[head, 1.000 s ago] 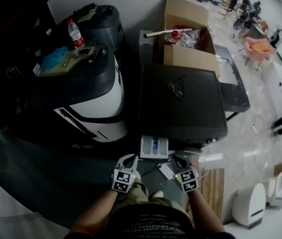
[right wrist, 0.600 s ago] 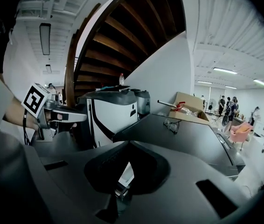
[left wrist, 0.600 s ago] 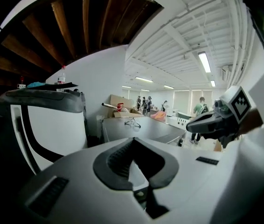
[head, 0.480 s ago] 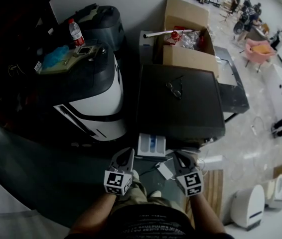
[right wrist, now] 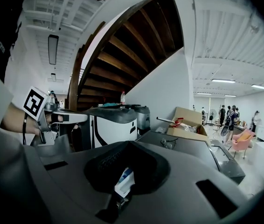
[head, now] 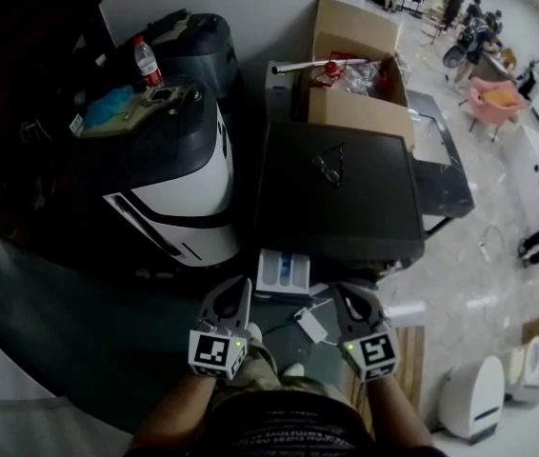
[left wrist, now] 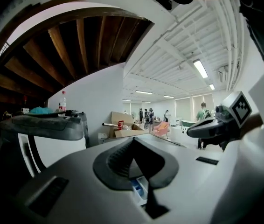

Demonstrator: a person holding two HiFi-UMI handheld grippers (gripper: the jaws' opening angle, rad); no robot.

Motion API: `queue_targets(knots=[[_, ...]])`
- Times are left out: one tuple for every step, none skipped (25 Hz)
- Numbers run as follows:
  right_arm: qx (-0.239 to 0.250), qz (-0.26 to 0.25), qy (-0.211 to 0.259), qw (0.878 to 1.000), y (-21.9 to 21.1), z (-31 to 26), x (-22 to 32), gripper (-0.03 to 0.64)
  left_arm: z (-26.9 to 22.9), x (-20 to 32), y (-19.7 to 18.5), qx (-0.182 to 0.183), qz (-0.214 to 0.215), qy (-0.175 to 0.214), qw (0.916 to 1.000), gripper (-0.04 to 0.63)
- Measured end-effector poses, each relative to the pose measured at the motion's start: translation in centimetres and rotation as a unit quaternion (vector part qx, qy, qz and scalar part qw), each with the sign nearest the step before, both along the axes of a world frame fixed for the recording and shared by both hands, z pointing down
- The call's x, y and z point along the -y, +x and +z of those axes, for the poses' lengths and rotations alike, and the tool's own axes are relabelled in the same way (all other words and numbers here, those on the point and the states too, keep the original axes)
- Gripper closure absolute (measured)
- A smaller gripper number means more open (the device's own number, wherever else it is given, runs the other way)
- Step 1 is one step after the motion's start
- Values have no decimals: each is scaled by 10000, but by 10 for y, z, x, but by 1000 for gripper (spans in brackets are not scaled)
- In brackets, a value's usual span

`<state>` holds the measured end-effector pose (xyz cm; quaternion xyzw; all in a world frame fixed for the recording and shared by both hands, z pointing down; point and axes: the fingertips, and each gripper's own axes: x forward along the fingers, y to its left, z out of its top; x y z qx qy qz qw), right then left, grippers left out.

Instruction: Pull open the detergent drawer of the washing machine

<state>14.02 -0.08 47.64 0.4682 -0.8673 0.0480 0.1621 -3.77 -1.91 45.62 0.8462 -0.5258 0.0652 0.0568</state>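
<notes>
The washing machine (head: 336, 193) has a dark flat top, and its white detergent drawer (head: 284, 274) with blue compartments sticks out of the front, pulled open. My left gripper (head: 234, 288) hovers just in front of the drawer's left corner, shut and empty. My right gripper (head: 349, 294) hangs to the drawer's right, also shut on nothing. In the left gripper view the gripper (left wrist: 133, 141) has its pads together, with the drawer (left wrist: 139, 186) showing below them. The right gripper view shows the right gripper (right wrist: 127, 144) with its pads together, above the drawer (right wrist: 124, 181).
A pair of glasses (head: 331, 168) lies on the machine's top. A cardboard box (head: 355, 65) of clutter stands behind it. A black-and-white appliance (head: 169, 160) with a water bottle (head: 144, 63) stands to the left. A small white item (head: 312, 325) lies on the floor between the grippers.
Both grippers have lifted and drawn back from the drawer towards me, staying shut. The drawer stays pulled out.
</notes>
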Motion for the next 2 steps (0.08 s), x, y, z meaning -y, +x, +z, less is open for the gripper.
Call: queue_targets(knots=[[19,-14,37,10000,1,-5,-3,615,-3,-4,2,35,-6,39,10000,592],[36,-28,75,10000,2,-10,-6,615,-6,-7,5,69,-11,77,9999,592]])
